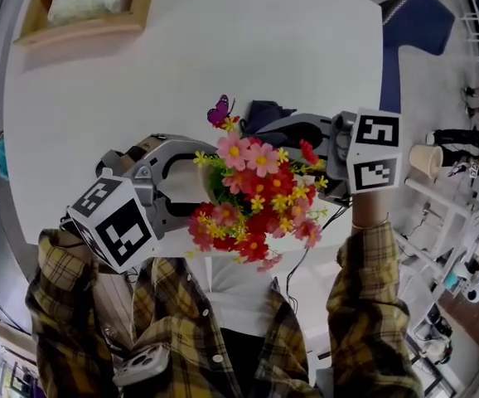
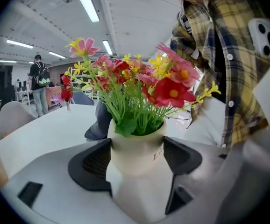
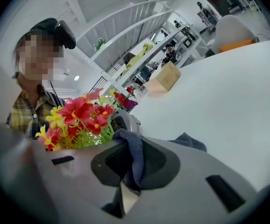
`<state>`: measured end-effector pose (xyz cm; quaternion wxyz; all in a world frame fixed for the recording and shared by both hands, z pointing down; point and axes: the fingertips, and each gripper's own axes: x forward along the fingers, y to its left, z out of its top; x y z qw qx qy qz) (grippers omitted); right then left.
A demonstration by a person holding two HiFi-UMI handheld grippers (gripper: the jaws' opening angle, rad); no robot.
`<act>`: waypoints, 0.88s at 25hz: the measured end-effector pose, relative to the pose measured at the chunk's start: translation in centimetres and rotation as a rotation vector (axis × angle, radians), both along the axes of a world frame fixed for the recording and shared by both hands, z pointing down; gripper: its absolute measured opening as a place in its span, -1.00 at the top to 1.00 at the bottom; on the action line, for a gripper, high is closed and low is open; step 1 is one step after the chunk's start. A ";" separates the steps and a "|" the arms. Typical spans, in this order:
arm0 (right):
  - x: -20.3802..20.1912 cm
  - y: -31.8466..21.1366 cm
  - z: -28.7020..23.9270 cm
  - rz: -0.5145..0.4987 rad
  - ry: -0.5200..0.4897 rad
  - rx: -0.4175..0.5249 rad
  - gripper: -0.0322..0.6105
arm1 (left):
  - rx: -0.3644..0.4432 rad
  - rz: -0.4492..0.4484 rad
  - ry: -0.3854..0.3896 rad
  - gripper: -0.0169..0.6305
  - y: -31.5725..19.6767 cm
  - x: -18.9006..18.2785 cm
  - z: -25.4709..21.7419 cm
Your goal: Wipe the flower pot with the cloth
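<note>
A white flower pot (image 2: 137, 164) full of red, pink and yellow artificial flowers (image 1: 256, 201) is lifted off the white table (image 1: 140, 98), close to my chest. My left gripper (image 2: 137, 153) is shut on the pot, with a black pad pressed on each side of its body. In the head view the left gripper (image 1: 191, 177) comes in from the left and the flowers hide most of the pot. My right gripper (image 3: 134, 164) is shut on a dark blue cloth (image 3: 132, 155). It sits right of the flowers (image 3: 79, 115). The cloth (image 1: 260, 113) hangs just behind the bouquet.
A wooden tray (image 1: 32, 25) with a white bag in it lies at the table's far left. A blue chair (image 1: 413, 23) stands beyond the table at the right. A paper cup (image 1: 426, 160) and white shelving (image 1: 471, 222) are at the right. People stand far off (image 2: 39, 78).
</note>
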<state>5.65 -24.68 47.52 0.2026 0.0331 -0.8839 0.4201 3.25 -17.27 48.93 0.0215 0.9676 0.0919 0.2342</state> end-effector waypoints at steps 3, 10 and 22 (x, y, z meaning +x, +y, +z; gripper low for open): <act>-0.5 -0.8 0.6 -0.009 -0.004 0.000 0.85 | -0.002 0.012 0.006 -0.16 0.0 0.2 0.1; 0.0 -1.1 0.6 0.080 -0.009 -0.007 0.85 | -0.033 -0.153 0.026 -0.15 -0.1 -0.5 0.1; 4.2 1.7 1.1 0.665 0.028 0.026 0.85 | -0.283 -0.684 0.020 -0.15 5.2 -3.3 0.4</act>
